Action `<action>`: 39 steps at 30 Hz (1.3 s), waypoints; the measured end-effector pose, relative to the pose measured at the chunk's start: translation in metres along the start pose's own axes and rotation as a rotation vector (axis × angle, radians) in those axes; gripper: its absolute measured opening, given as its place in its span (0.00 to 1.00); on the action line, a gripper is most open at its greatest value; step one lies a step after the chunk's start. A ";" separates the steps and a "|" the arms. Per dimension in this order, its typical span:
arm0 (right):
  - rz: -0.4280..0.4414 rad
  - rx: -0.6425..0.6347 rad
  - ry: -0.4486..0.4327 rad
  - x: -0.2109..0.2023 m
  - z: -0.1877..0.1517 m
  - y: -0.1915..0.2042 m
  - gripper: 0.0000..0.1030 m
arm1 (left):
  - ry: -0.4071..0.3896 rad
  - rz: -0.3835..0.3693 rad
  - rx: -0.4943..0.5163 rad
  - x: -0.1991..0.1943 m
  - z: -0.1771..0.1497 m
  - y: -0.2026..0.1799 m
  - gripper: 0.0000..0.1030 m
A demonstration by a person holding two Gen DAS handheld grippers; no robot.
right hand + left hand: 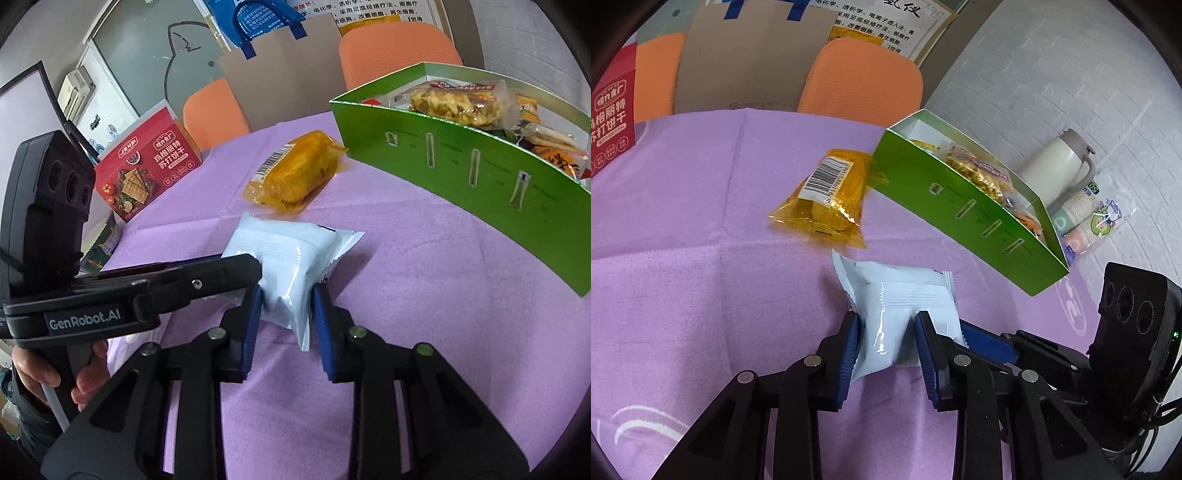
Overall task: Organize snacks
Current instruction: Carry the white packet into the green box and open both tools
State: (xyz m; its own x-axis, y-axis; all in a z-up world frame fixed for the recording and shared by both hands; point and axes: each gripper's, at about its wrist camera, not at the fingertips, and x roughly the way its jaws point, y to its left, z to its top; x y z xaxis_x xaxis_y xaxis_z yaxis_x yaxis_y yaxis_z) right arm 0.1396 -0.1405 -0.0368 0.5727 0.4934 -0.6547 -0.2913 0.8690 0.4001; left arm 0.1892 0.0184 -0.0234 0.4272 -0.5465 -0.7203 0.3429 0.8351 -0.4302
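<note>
Left wrist view shows the pale blue snack packet [897, 306] lying on the purple-clothed counter [683, 258], with the left gripper [886, 332] and its fingers clamped on the packet's near end. The right gripper [286, 306] is likewise closed on the same packet [288, 254] from the other side. Just beyond lies a yellow snack pack [827, 195], touching the green box [960, 206] filled with snacks. A red cracker box [147, 166] stands well apart.

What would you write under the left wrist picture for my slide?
Both grippers, left gripper and right gripper, pinch one pale blue snack packet near the green snack box.
</note>
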 end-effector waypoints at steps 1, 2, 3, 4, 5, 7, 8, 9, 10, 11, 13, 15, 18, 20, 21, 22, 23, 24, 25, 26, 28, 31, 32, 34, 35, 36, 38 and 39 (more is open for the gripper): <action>0.001 0.002 -0.013 -0.007 -0.001 0.000 0.30 | -0.004 -0.003 0.010 -0.004 0.000 -0.007 0.30; 0.000 0.002 -0.029 -0.015 -0.003 0.000 0.30 | -0.010 -0.005 0.024 -0.008 0.000 -0.015 0.30; -0.003 0.001 -0.044 -0.021 -0.003 0.001 0.30 | -0.015 -0.005 0.039 -0.011 0.001 -0.023 0.30; -0.008 -0.001 -0.063 -0.030 -0.003 0.000 0.30 | -0.024 -0.005 0.059 -0.014 0.002 -0.033 0.30; -0.012 0.000 -0.085 -0.039 -0.003 -0.002 0.30 | -0.034 -0.006 0.078 -0.017 0.003 -0.042 0.30; -0.019 0.008 -0.119 -0.054 -0.002 -0.006 0.30 | -0.048 -0.010 0.108 -0.021 0.006 -0.061 0.30; -0.024 0.011 -0.136 -0.061 -0.001 -0.009 0.30 | -0.053 -0.012 0.123 -0.022 0.009 -0.069 0.30; -0.031 0.014 -0.154 -0.068 0.000 -0.013 0.30 | -0.057 -0.016 0.139 -0.021 0.013 -0.079 0.30; -0.037 0.017 -0.169 -0.074 0.000 -0.015 0.30 | -0.059 -0.021 0.153 -0.021 0.015 -0.087 0.30; -0.044 0.025 -0.187 -0.081 0.001 -0.021 0.30 | -0.061 -0.025 0.167 -0.019 0.019 -0.096 0.30; -0.058 0.039 -0.216 -0.093 0.003 -0.031 0.30 | -0.063 -0.028 0.210 -0.013 0.026 -0.116 0.30; -0.076 0.053 -0.238 -0.102 0.004 -0.043 0.30 | -0.060 -0.028 0.264 -0.004 0.032 -0.135 0.30; -0.108 0.072 -0.269 -0.115 0.008 -0.066 0.30 | -0.042 -0.037 0.320 0.010 0.041 -0.160 0.30; -0.132 0.077 -0.291 -0.121 0.014 -0.079 0.30 | -0.035 -0.050 0.344 0.021 0.049 -0.176 0.30; -0.143 0.076 -0.299 -0.125 0.017 -0.084 0.30 | -0.034 -0.058 0.350 0.026 0.053 -0.182 0.30; -0.155 0.073 -0.305 -0.127 0.021 -0.090 0.30 | -0.032 -0.065 0.353 0.030 0.056 -0.187 0.30; -0.166 0.071 -0.311 -0.127 0.026 -0.096 0.30 | -0.031 -0.073 0.355 0.036 0.062 -0.192 0.30; -0.173 0.070 -0.314 -0.127 0.030 -0.102 0.30 | -0.029 -0.079 0.354 0.041 0.066 -0.196 0.30; -0.180 0.069 -0.317 -0.127 0.034 -0.107 0.30 | -0.027 -0.084 0.352 0.046 0.071 -0.199 0.30; -0.187 0.068 -0.320 -0.126 0.039 -0.114 0.30 | -0.028 -0.088 0.352 0.051 0.076 -0.202 0.30; -0.195 0.066 -0.319 -0.124 0.047 -0.125 0.30 | -0.028 -0.094 0.353 0.062 0.085 -0.204 0.30; -0.198 0.058 -0.309 -0.117 0.058 -0.139 0.30 | -0.032 -0.086 0.359 0.076 0.097 -0.206 0.30; -0.199 0.056 -0.307 -0.113 0.063 -0.142 0.30 | -0.032 -0.083 0.356 0.081 0.101 -0.205 0.30; -0.212 0.044 -0.306 -0.105 0.071 -0.149 0.30 | -0.032 -0.073 0.341 0.091 0.110 -0.202 0.30; -0.225 0.036 -0.306 -0.102 0.074 -0.153 0.29 | -0.033 -0.069 0.331 0.095 0.115 -0.200 0.30; -0.252 0.028 -0.316 -0.098 0.078 -0.157 0.30 | -0.031 -0.068 0.324 0.099 0.118 -0.198 0.30; -0.323 0.033 -0.306 -0.087 0.084 -0.166 0.40 | -0.041 -0.044 0.294 0.104 0.123 -0.193 0.39; -0.350 0.040 -0.285 -0.083 0.085 -0.169 0.46 | -0.047 -0.040 0.284 0.103 0.123 -0.191 0.46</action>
State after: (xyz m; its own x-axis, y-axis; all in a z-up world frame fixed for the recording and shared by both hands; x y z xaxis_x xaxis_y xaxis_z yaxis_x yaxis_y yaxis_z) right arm 0.2061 -0.3314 0.0042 0.8210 0.1354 -0.5547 -0.0162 0.9766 0.2145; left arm 0.2707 -0.2053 0.0519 0.4443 -0.5865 -0.6772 0.5781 0.7652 -0.2834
